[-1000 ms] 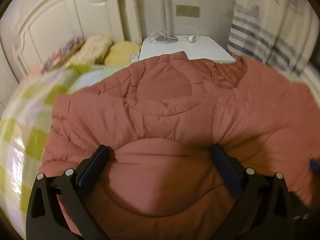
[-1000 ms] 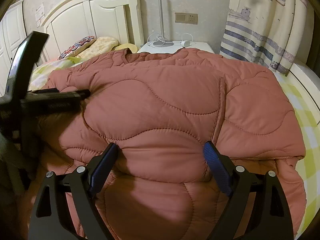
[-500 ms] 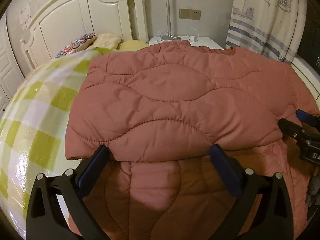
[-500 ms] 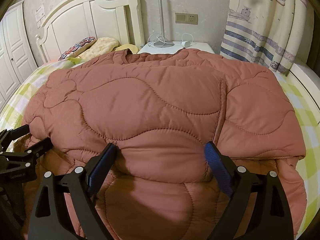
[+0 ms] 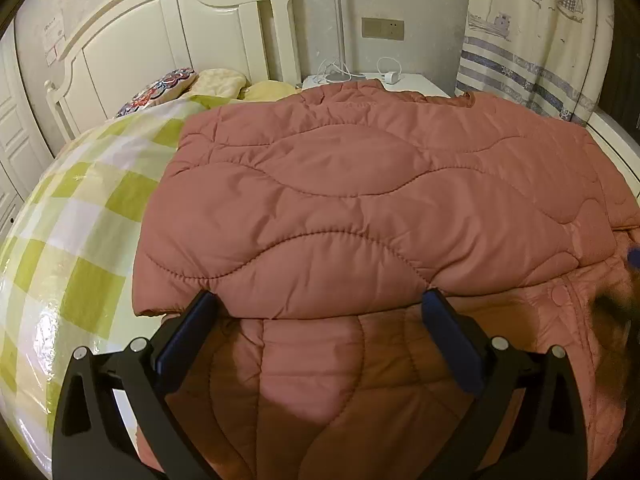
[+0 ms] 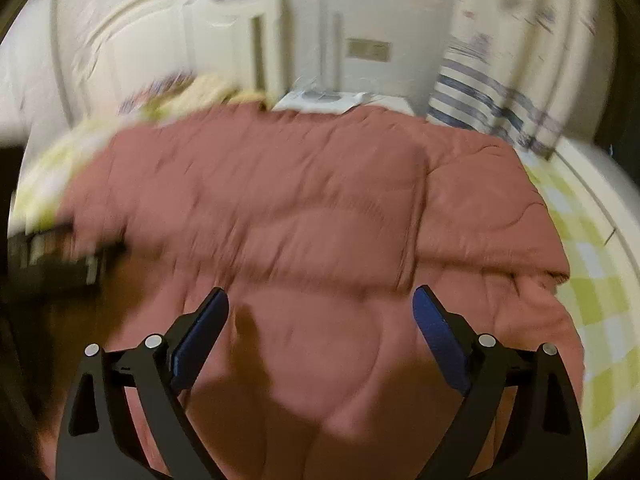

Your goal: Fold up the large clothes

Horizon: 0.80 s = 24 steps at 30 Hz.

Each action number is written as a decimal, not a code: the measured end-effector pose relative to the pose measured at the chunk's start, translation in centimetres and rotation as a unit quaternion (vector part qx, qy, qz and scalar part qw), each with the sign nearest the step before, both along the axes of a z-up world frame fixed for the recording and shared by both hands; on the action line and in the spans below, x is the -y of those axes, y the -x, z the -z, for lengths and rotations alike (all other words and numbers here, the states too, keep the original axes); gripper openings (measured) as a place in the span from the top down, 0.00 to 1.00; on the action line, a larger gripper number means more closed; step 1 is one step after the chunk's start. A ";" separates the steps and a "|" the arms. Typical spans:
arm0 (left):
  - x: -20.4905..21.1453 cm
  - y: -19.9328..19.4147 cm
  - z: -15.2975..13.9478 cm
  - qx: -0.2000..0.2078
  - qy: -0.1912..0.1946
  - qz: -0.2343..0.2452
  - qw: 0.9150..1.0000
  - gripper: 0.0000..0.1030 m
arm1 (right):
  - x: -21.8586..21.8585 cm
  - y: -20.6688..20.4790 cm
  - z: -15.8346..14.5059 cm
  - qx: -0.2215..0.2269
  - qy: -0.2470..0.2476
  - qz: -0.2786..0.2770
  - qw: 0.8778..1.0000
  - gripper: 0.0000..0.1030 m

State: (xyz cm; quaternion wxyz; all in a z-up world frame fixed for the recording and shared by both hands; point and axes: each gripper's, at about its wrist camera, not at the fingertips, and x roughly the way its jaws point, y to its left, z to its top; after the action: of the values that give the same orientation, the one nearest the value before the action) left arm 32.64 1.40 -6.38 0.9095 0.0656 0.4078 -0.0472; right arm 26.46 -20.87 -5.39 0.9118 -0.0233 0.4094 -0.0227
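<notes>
The quilted pink coat (image 5: 360, 208) lies spread across the bed (image 5: 80, 248), which carries a green-and-white checked cover. The coat occupies the middle and right of the bed; the left side of the cover is bare. One layer of the coat is folded over, and its free edge runs across the lower layer just ahead of both grippers.

Left side: the left gripper (image 5: 320, 312) hovers over the near part of the coat with its fingers spread wide. Nothing is pinched; the fold edge sits at the fingertips (image 5: 200, 312).

Right side: the right gripper (image 6: 320, 304) is over the near part of the coat, its jaws opening, with no fabric clamped between them. This view is motion-blurred, so whether the tips touch the coat is uncertain.

Step in hand: judged from the layout, a first fold is laid and both grippers are free.

Next move: it probably calls for a fresh grip on an edge or corner of the coat with each gripper, then a second fold to reduce the bundle.

Containers: none is visible. Beyond the far edge of the bed a white nightstand (image 5: 416, 82) carries a cable and a charger.
</notes>
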 end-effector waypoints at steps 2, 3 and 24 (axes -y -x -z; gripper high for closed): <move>0.0 0.0 0.0 0.000 -0.002 0.000 1.000 0.02 | -1.2 0.5 1.3 -0.033 0.025 -0.024 0.999 0.09; 0.0 0.0 0.0 0.001 -0.002 0.000 1.000 0.02 | -1.1 0.5 1.3 -0.036 0.025 -0.022 0.999 0.08; -2.5 3.7 -0.5 0.000 0.030 -0.031 0.999 0.02 | 2.9 1.3 1.1 -0.050 -0.001 0.008 0.999 0.05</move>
State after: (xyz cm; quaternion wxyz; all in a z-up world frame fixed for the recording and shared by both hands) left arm 28.93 3.94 -5.91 0.9120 0.0259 0.4081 -0.0308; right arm 25.12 -23.77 -6.52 0.8900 -0.0201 0.4546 -0.0286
